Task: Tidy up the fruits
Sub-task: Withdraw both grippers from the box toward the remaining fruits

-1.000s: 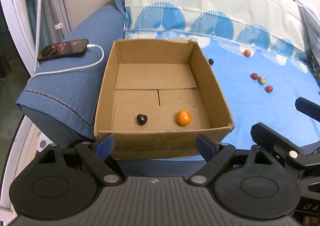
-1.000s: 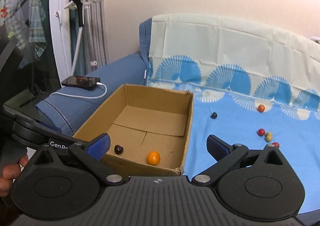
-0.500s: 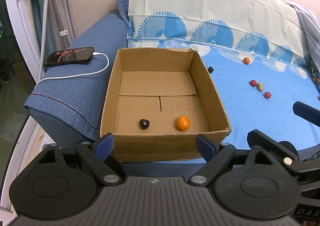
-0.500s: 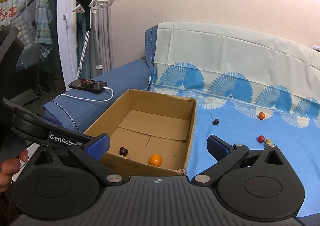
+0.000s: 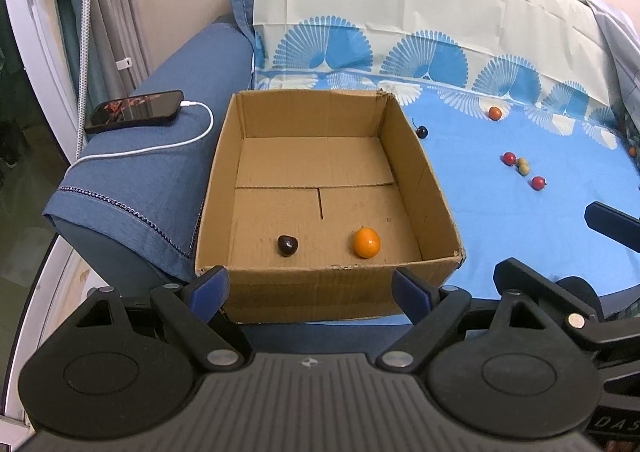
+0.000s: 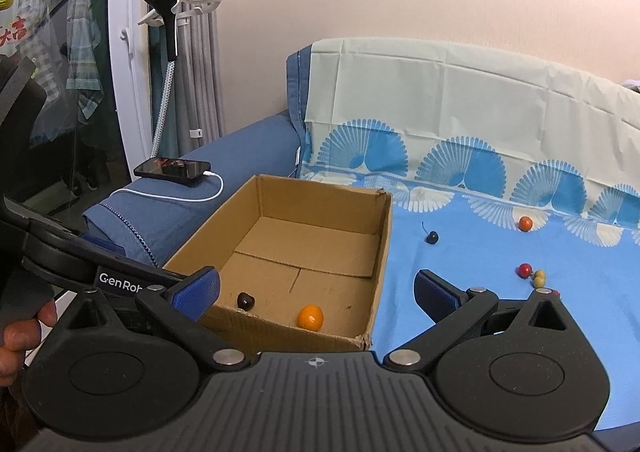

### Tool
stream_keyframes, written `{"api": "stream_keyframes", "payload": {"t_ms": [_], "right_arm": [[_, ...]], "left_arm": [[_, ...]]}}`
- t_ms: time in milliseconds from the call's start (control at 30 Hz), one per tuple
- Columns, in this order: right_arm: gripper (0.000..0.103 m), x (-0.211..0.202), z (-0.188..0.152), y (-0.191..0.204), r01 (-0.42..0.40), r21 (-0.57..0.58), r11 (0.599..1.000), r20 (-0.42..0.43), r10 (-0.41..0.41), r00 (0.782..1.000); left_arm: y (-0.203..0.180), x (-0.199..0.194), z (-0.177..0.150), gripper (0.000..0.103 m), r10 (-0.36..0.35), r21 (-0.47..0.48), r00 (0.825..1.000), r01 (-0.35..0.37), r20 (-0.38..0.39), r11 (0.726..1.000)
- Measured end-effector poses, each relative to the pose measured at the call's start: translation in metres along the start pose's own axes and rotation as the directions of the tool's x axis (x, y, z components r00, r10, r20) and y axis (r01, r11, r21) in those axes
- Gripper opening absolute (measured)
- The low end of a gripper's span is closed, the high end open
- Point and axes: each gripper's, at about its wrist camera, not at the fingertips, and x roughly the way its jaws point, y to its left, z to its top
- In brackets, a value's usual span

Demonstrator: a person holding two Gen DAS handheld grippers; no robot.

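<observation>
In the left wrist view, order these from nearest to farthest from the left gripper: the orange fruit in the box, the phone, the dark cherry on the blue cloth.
1. Orange fruit, inside box, near front wall.
2. Dark cherry, on the cloth right of box.
3. Phone, on the sofa arm, far left.

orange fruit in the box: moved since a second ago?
No. The orange fruit sits at the same spot on the cardboard box floor, right of the dark cherry, near the front wall.

the right gripper (image 5: 608, 248) is showing only in part at the right edge of left wrist view. a red fruit (image 6: 556, 293) is hiding behind a finger (image 6: 436, 292) in right wrist view. a hand (image 6: 24, 336) is getting cut off at the left edge. the olive fruits (image 5: 522, 166) are too small to tell apart, maybe 2 pcs.
</observation>
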Motion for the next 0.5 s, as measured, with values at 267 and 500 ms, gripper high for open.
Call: {"api": "stream_keyframes", "payload": {"t_ms": [267, 500], "right_arm": [[0.102, 0.016, -0.004, -0.011, -0.003, 0.029, 1.000, -0.032, 0.003, 0.999], [0.102, 0.037, -0.013, -0.028, 0.001, 0.079, 0.997, -0.076, 0.005, 0.997]], "left_arm": [[-0.003, 0.017, 0.004, 0.092, -0.003, 0.013, 0.999, 0.004, -0.040, 1.000], [-0.014, 0.042, 0.013, 0.092, 0.012, 0.037, 0.995, -0.008, -0.096, 0.999]]}}
